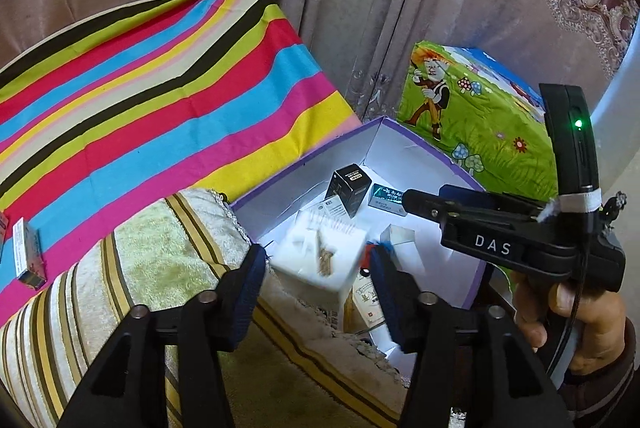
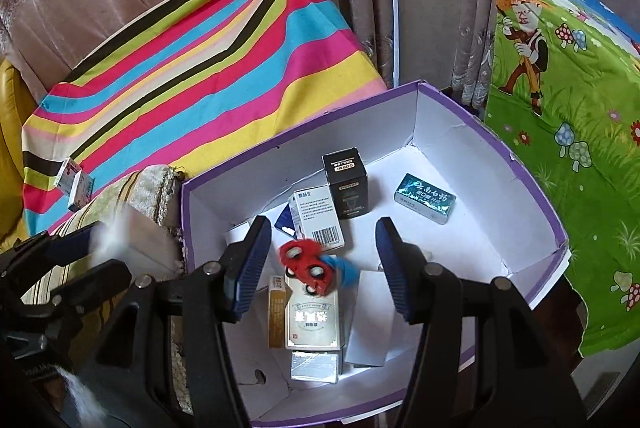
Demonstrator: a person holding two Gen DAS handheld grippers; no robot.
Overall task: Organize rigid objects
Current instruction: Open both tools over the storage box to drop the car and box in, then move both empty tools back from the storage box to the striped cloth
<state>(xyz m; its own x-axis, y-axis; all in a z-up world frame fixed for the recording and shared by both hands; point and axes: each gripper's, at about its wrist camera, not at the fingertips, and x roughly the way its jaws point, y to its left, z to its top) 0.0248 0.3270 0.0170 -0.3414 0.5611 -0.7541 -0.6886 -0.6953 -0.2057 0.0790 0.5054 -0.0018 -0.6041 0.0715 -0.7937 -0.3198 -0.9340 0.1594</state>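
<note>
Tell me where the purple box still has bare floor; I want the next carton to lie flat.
In the purple box, bare white floor lies along the right wall, below the teal packet, and in the far corner behind the black carton. The near-left middle is crowded with stacked cartons around the red spinner.

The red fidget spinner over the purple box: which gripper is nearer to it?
Right. The right gripper is open just above the red fidget spinner, fingers on either side of it. The left gripper is shut on a white box over the purple box's sofa-side rim.
</note>
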